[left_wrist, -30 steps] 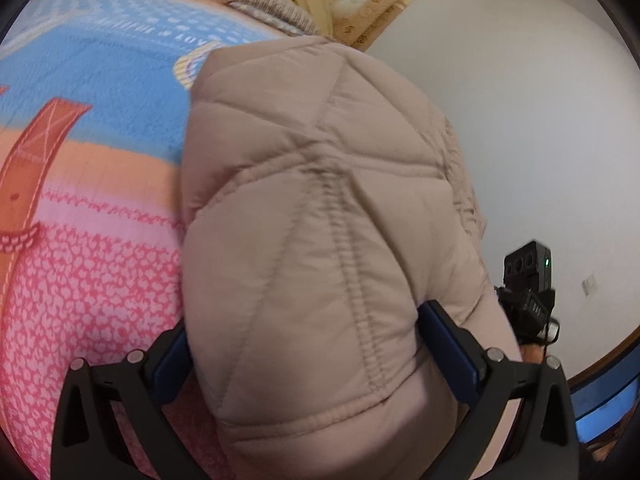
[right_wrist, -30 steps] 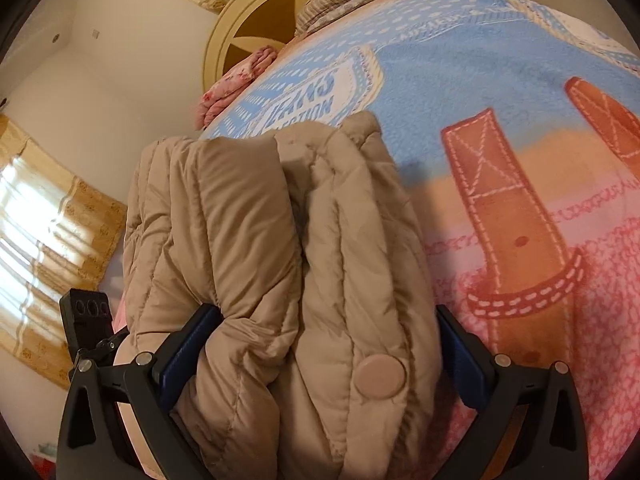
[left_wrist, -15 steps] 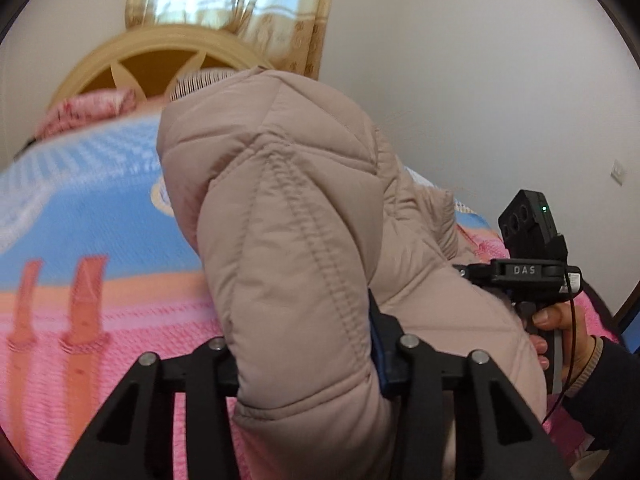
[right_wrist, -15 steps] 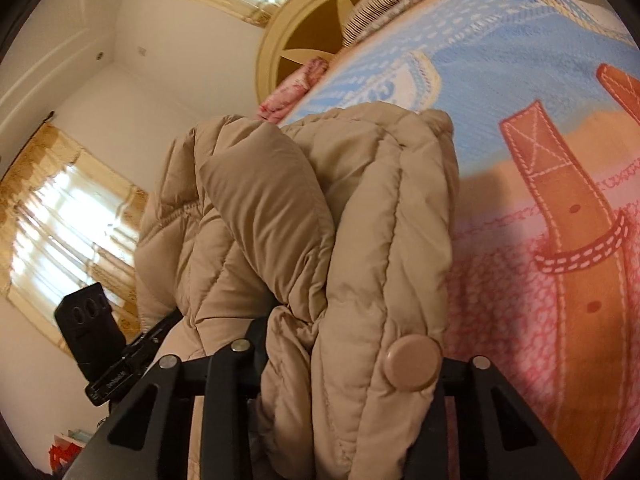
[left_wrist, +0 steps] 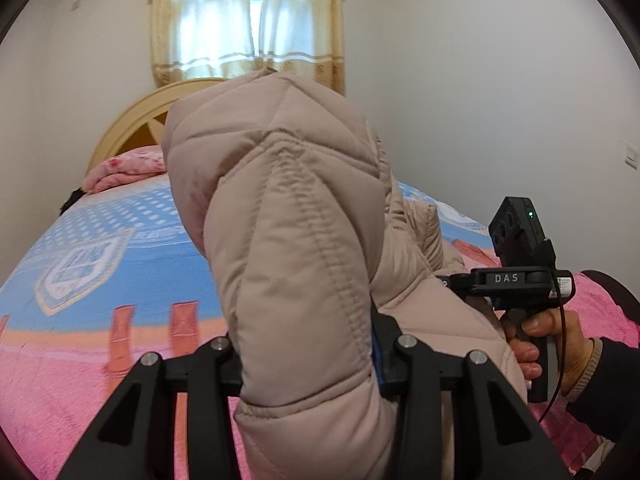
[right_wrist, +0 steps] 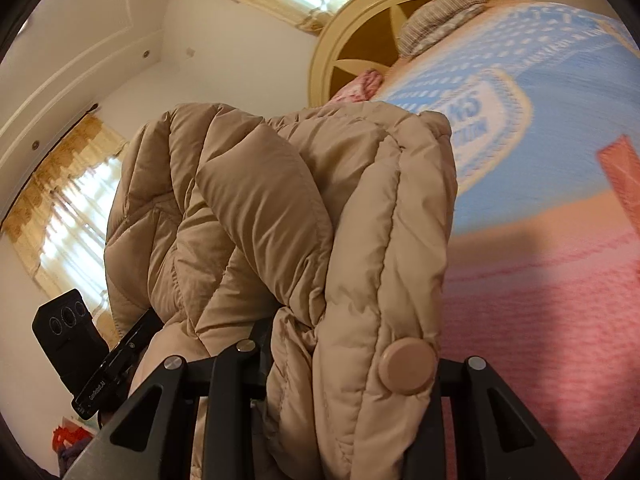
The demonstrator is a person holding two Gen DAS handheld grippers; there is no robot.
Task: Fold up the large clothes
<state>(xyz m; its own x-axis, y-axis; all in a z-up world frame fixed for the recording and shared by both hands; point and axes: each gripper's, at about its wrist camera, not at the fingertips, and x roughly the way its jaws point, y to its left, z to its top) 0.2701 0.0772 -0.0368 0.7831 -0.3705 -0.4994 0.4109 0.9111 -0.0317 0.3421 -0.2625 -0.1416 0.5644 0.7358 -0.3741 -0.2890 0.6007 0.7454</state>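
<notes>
Gripping the quilted beige jacket [left_wrist: 304, 240] on both sides, the person has it lifted off the blanket [left_wrist: 100, 256], bunched and hanging between the two tools. The left gripper [left_wrist: 308, 360] is clamped on a padded edge, its jaws squeezed tight into the fabric at 6 o'clock in its own view. The right gripper [right_wrist: 344, 364] is pinched on a thick double layer near the snap button [right_wrist: 407, 366], also at 6 o'clock. In the left wrist view the other tool and the hand [left_wrist: 548, 340] holding it sit at 3 o'clock, close in, so the two ends are drawn together. This looks like the carry-over step of a fold: the gathered half is up in the air, not yet laid down. Next, judging by this, both clamps must swing the bundle toward the headboard [right_wrist: 360, 32] at 12 o'clock, lower it flat, and only then let go, or the puffy layers will spring apart.
</notes>
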